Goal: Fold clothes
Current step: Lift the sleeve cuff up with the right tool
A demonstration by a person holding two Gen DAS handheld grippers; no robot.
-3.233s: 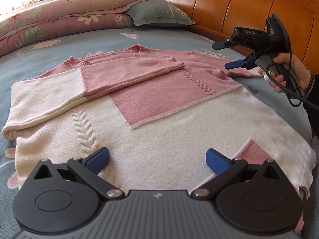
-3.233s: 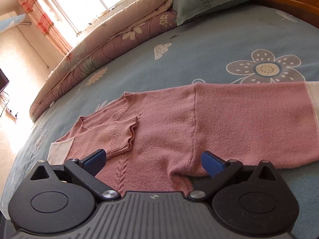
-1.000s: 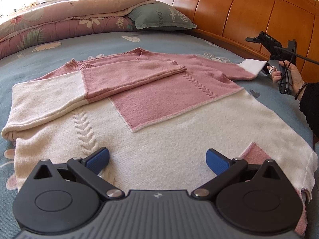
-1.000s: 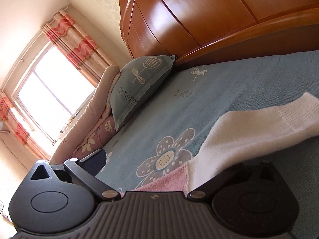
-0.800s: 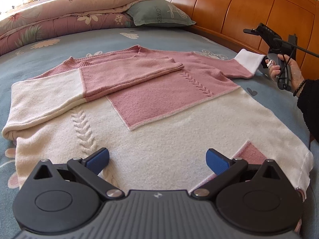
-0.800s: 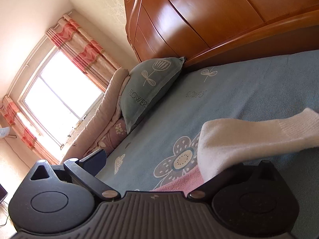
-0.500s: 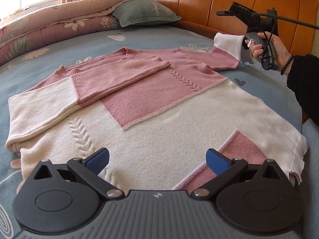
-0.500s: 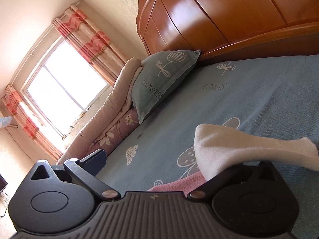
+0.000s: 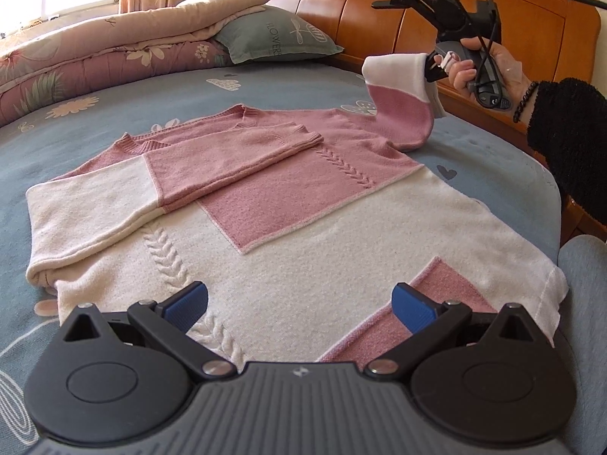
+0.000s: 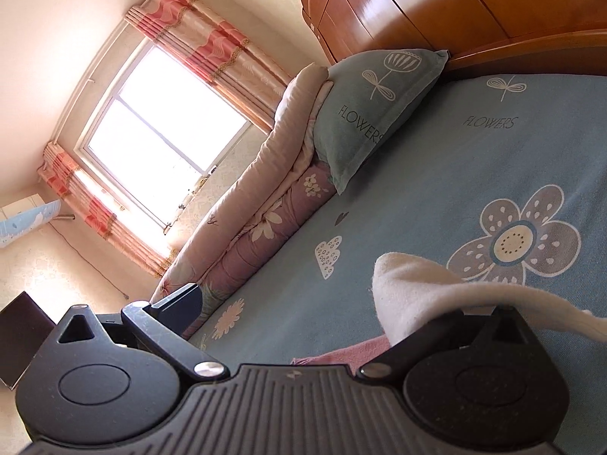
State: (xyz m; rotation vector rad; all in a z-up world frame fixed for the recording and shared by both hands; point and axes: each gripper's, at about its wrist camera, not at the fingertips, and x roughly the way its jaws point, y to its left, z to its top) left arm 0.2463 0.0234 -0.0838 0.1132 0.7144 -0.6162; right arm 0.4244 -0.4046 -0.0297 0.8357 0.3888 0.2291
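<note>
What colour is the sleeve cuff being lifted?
White, above a pink sleeve; clearest in the left wrist view.

Legible text is limited to one word, appearing twice in the right wrist view. "FLOWERS" is printed in thin dark capitals on the grey-green pillow with a white flower outline (image 10: 373, 113), upper centre of the frame. The same word stands on the blue floral bed sheet (image 10: 489, 122), upper right. In the left wrist view the pillow (image 9: 279, 36) lettering, top centre, reads only in part. No other markings are readable.
</note>
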